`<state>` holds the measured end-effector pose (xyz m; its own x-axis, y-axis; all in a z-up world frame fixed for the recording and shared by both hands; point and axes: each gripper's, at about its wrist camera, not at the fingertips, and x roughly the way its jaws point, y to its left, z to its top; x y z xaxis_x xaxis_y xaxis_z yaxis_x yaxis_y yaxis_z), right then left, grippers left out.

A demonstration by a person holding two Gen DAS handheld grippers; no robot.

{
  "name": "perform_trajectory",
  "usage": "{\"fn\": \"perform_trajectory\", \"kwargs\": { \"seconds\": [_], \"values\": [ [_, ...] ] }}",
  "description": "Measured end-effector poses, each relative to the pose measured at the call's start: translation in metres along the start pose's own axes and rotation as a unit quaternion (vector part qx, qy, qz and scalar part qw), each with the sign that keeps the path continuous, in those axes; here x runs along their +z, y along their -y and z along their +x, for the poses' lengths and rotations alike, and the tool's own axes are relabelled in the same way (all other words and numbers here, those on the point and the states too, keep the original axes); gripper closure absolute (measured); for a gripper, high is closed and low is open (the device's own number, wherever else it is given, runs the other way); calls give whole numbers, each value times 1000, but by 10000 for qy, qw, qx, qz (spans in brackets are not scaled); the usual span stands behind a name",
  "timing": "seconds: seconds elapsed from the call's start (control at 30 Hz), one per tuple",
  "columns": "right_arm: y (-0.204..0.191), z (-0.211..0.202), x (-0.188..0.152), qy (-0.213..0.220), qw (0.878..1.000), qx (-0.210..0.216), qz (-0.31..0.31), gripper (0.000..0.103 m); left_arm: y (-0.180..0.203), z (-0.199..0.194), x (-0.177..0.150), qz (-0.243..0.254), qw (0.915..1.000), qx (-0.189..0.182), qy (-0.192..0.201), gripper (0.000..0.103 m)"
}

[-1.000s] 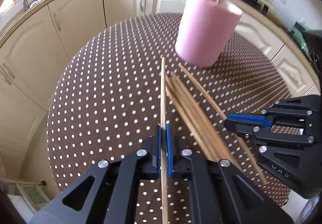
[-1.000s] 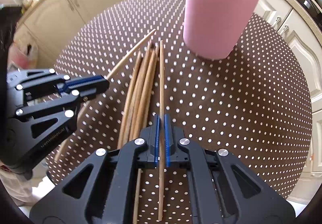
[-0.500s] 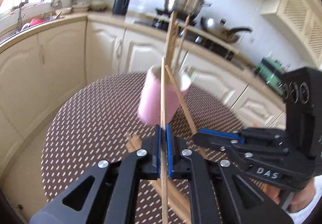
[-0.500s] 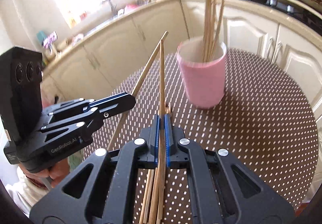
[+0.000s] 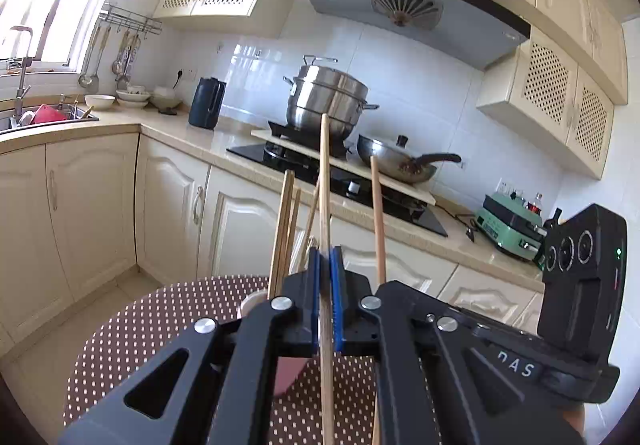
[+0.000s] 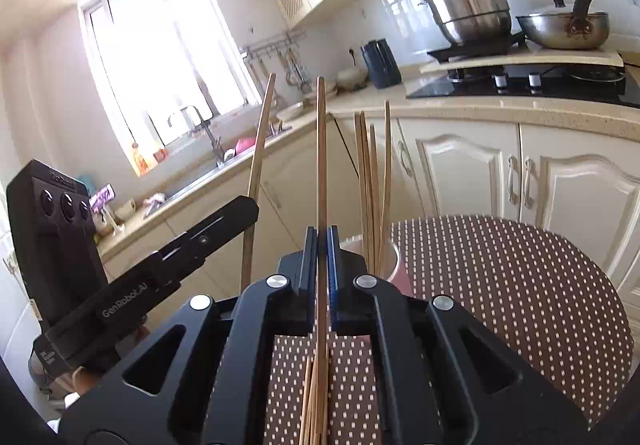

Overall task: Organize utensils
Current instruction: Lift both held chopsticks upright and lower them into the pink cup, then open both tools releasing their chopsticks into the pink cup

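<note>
Two held chopsticks [image 6: 321,149], one pink cup [image 6: 394,265], two pots [image 6: 468,5]

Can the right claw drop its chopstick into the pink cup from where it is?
Probably yes. The right claw grips one chopstick upright, just beside the pink cup, whose mouth is only partly filled with sticks.

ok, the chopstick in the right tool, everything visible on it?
The chopstick in the right tool is a slim, straight, light-brown stick that looks like wood or bamboo. It stands nearly upright, clamped partway along between the blue pads, its upper length rising above them and its lower end passing down behind the tool body. Only the pads visibly touch it.
</note>
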<state>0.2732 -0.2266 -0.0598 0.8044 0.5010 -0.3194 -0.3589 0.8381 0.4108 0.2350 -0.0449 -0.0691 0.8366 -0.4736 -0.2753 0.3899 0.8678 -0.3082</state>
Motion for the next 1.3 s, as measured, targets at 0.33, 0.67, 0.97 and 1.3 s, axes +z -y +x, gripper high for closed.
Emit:
{"fn": "perform_trajectory", "kwargs": {
  "seconds": [0.33, 0.67, 0.97, 1.3],
  "values": [
    [17, 20, 30, 848, 9964, 48, 41, 98, -8, 30, 26, 48, 9951, 146, 974, 97],
    [40, 34, 41, 1380, 9903, 7, 174, 98, -9, 58, 30, 275, 9857, 444, 1605, 97],
    [46, 42, 33, 1575, 9874, -150, 2, 98, -19, 70, 15, 406, 9842, 641, 1600, 97],
    [47, 46, 6, 1276, 9914, -265, -88, 98, -33, 66, -9, 384, 9895, 769, 1160, 97]
  ]
}}
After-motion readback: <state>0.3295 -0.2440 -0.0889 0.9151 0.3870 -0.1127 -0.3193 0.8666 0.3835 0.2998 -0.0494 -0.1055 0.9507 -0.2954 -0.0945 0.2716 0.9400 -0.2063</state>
